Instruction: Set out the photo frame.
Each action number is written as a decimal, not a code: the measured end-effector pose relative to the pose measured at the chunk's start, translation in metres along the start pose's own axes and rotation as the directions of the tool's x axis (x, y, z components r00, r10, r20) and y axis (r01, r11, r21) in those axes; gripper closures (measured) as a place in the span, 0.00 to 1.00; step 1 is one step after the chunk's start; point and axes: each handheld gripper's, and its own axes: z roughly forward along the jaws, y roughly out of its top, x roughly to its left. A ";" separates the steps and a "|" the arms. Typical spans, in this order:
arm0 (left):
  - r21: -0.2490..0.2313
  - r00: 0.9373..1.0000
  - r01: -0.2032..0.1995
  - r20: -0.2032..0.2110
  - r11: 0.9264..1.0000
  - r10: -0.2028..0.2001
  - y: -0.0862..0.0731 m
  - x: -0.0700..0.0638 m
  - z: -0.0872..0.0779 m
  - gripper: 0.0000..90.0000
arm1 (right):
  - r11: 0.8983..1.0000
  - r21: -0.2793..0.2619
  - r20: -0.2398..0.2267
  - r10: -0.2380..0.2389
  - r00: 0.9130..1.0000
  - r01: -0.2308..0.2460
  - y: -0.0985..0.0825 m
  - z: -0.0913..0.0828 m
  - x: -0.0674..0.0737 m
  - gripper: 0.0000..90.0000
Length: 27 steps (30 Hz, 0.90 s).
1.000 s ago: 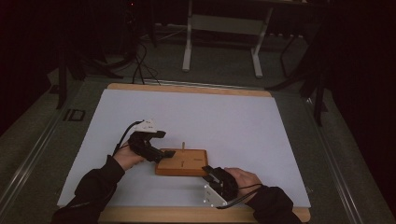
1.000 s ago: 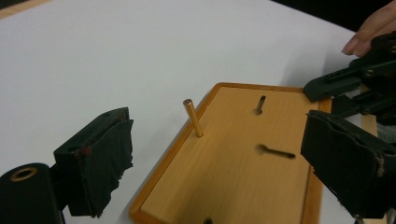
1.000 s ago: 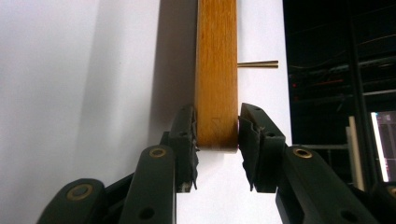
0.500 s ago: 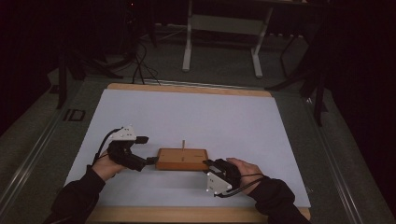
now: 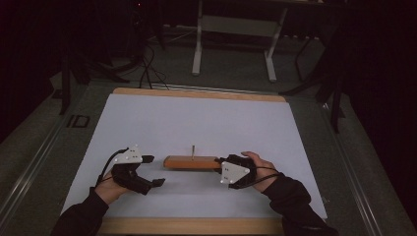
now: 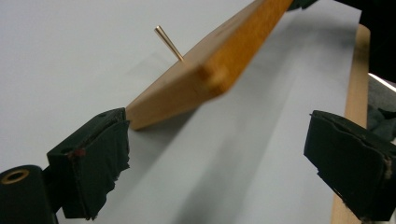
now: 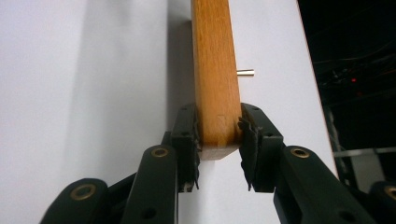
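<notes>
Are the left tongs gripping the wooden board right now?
No, the left tongs stand wide open, with the end of the wooden board ahead of them and nothing between the pads.

The room is dark, and the light falls mostly on the table [image 5: 196, 93], which has a pale wooden edge and a white sheet [image 5: 196, 123] over its top. The floor [image 5: 236, 73] is grey carpet. On the far side stands a white metal frame [image 5: 233, 29] with two legs. On the far left, black cables [image 5: 145, 69] lie on the floor beside dark stands.
</notes>
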 end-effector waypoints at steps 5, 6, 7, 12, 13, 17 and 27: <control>0.007 0.999 0.003 -0.040 1.000 -0.002 -0.006 -0.003 0.006 0.08 | 0.999 -0.001 -0.044 0.048 0.998 -0.048 -0.001 0.001 -0.015 0.76; 0.004 0.999 0.009 -0.038 1.000 -0.009 -0.008 -0.003 0.007 0.08 | 0.998 0.000 -0.051 0.061 0.997 -0.061 -0.001 0.002 -0.017 0.76; 0.006 0.999 0.010 -0.046 1.000 -0.009 -0.010 -0.003 0.009 0.08 | 0.998 0.001 -0.053 0.070 0.996 -0.070 -0.001 0.002 -0.020 0.76; -0.013 0.998 0.008 -0.063 1.000 -0.009 -0.016 -0.003 0.013 0.08 | 0.989 0.004 -0.070 0.148 0.987 -0.148 -0.003 0.007 -0.034 0.76; -0.013 0.998 0.008 -0.063 1.000 -0.009 -0.016 -0.003 0.013 0.08 | 0.989 0.004 -0.070 0.148 0.987 -0.148 -0.003 0.007 -0.034 0.76; -0.018 0.997 0.017 -0.074 1.000 -0.019 -0.019 -0.002 0.015 0.08 | 0.981 -0.007 -0.086 0.191 0.978 -0.192 -0.007 0.011 -0.047 0.74; -0.034 0.996 0.045 -0.077 0.998 -0.048 -0.023 0.001 0.017 0.08 | 0.946 0.023 -0.104 0.325 0.940 -0.325 -0.012 0.027 -0.075 0.71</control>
